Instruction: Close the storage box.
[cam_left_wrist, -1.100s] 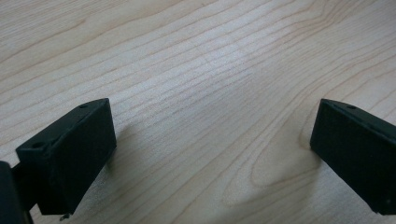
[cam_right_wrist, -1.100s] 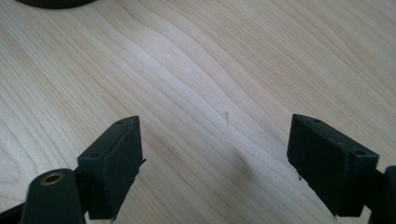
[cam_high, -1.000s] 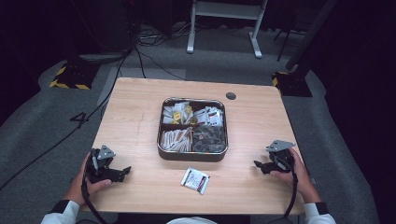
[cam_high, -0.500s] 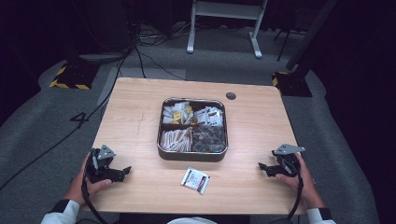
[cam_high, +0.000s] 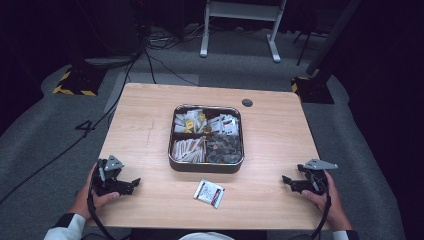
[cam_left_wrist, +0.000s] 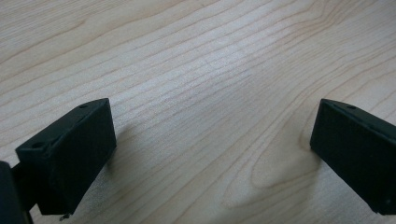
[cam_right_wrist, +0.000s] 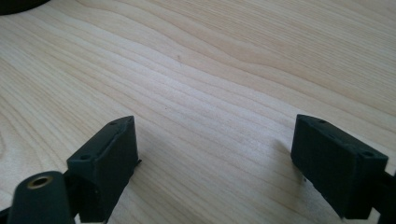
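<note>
Both blocky black grippers, left (cam_high: 134, 183) and right (cam_high: 286, 179), gape over grained wooden table (cam_high: 280, 140).

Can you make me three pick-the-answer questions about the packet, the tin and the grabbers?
1. Where is the packet?
A in front of the tin
B inside the tin
C on the floor

2. How many sections has the tin?
A two
B four
C six

3. How are the left gripper and right gripper?
A both open
B both shut
C holding the packet

Answers: 1 A, it lies on the table on the person's side; 2 B, dividers cross; 3 A, bare wood shows between the jaws.
</note>
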